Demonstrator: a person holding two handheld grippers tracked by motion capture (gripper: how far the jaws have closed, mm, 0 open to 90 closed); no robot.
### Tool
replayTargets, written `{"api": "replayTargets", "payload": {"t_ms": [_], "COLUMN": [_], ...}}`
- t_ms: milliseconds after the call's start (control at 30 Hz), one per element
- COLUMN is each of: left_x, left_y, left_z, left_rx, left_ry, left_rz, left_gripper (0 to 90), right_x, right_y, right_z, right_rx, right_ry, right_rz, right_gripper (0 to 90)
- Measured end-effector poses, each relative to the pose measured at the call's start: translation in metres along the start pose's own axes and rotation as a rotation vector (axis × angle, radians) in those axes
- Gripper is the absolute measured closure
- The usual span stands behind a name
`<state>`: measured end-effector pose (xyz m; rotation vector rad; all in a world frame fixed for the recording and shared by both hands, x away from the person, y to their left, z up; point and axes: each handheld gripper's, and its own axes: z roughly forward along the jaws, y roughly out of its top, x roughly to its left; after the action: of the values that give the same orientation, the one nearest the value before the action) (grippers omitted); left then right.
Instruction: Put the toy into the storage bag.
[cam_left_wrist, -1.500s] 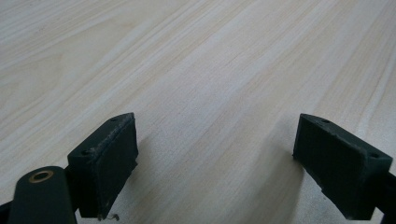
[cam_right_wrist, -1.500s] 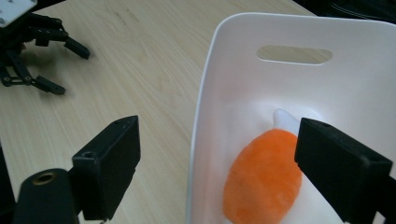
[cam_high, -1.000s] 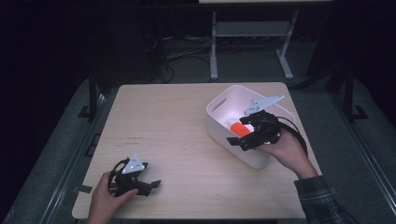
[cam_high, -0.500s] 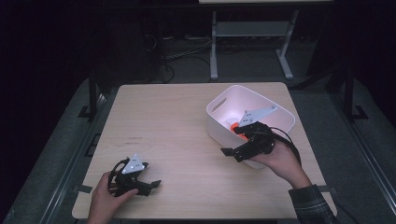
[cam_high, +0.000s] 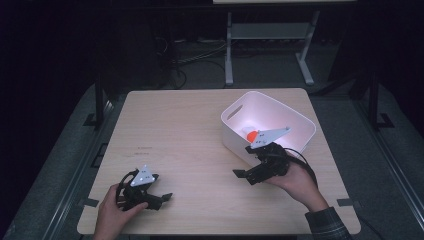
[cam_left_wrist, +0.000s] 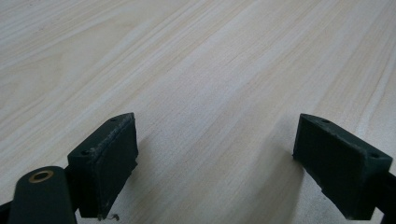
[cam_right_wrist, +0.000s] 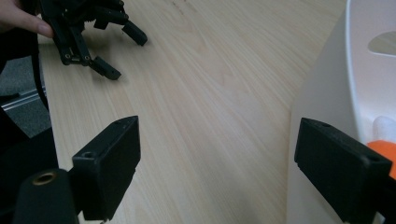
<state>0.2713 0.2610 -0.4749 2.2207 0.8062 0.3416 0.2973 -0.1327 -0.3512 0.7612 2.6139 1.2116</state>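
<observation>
High view: right gripper (cam_high: 245, 176), jaws spread and empty, sits just outside the white bin (cam_high: 300, 120) holding the orange object (cam_high: 251, 134).

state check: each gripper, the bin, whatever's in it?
left gripper: open, holding nothing, low over the table at its near left.
right gripper: open, holding nothing, outside the bin's near wall.
white bin: upright on the table, far right.
orange object: lying inside the bin, apart from both grippers; partly hidden.
</observation>
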Motion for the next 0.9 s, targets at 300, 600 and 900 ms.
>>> {"api": "replayTargets", "payload": {"t_ms": [300,600,900], "left_x": [0.000,0.000,0.000], "left_y": [0.000,0.000,0.000], "left_z": [0.000,0.000,0.000], "left_rx": [0.001,-0.001,-0.002], "left_ry": [-0.001,0.000,0.000], "left_rz": [0.000,-0.001,0.000], "left_gripper": [12.9,12.9,12.9], "right_x": [0.007,0.011,0.019], "right_y": [-0.011,-0.019,-0.034], "right_z": [0.008,0.013,0.026], "right_rx": [-0.023,-0.020,-0.009], "right_ry": [0.006,0.018,0.031], "right_rz": [-0.008,-0.013,-0.020], "right_gripper": [13.8,13.9,13.8]}}
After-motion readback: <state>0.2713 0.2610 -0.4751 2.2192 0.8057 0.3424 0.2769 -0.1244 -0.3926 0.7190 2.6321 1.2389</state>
